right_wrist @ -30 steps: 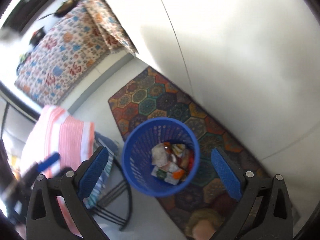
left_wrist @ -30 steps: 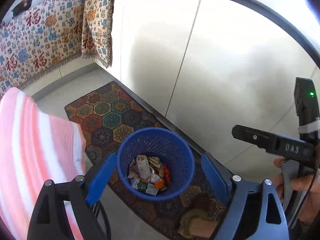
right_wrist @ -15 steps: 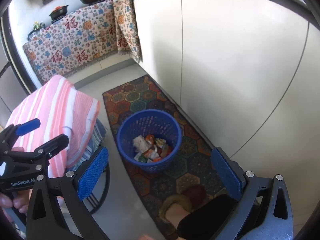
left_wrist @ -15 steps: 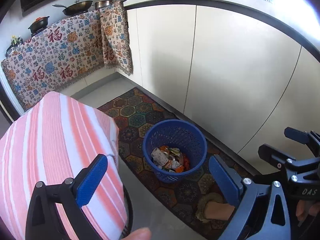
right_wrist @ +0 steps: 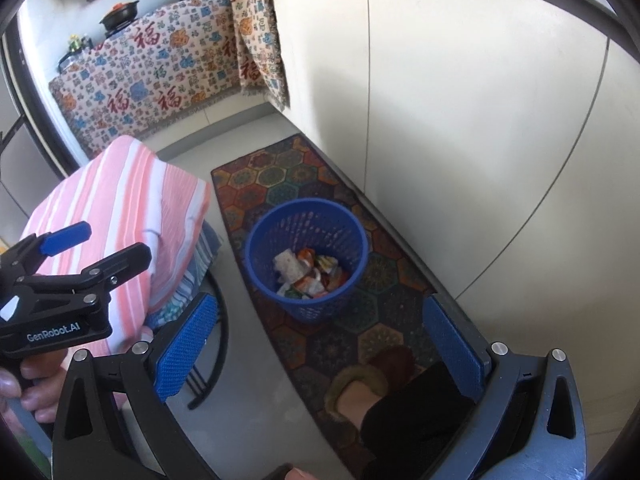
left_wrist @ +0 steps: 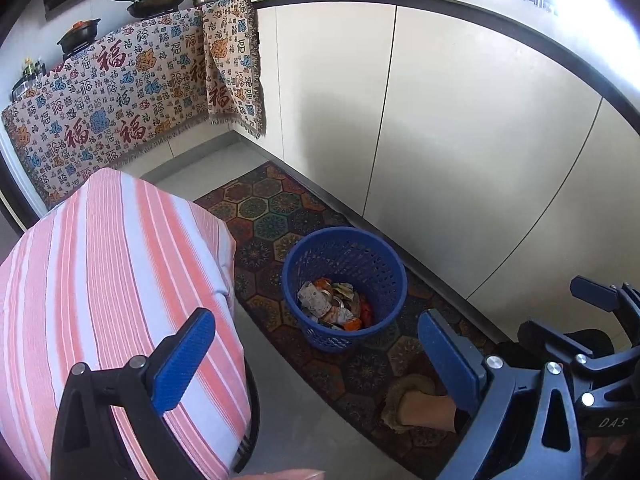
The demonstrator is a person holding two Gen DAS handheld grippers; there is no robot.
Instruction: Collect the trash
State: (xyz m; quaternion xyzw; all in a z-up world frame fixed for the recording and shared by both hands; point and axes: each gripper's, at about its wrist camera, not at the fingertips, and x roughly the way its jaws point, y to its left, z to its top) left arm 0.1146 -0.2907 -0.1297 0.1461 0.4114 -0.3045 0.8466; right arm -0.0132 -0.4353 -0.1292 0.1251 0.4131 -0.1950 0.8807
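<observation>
- Now both tools are released and carry nothing: the left tool (left_wrist: 316, 364) and the right tool (right_wrist: 320, 344) hang with jaws wide above the floor.
- Collected trash (left_wrist: 334, 304) lies in the blue basket (left_wrist: 390, 276) on the patterned rug (left_wrist: 276, 204), beside the white cabinets (left_wrist: 460, 140).
- To go on well, I'd scan the floor for leftover scraps, and keep clear of the striped cloth (left_wrist: 112, 280).
- Hard to tell: individual wrappers in the pile; the floor beneath the cloth is hidden.
</observation>
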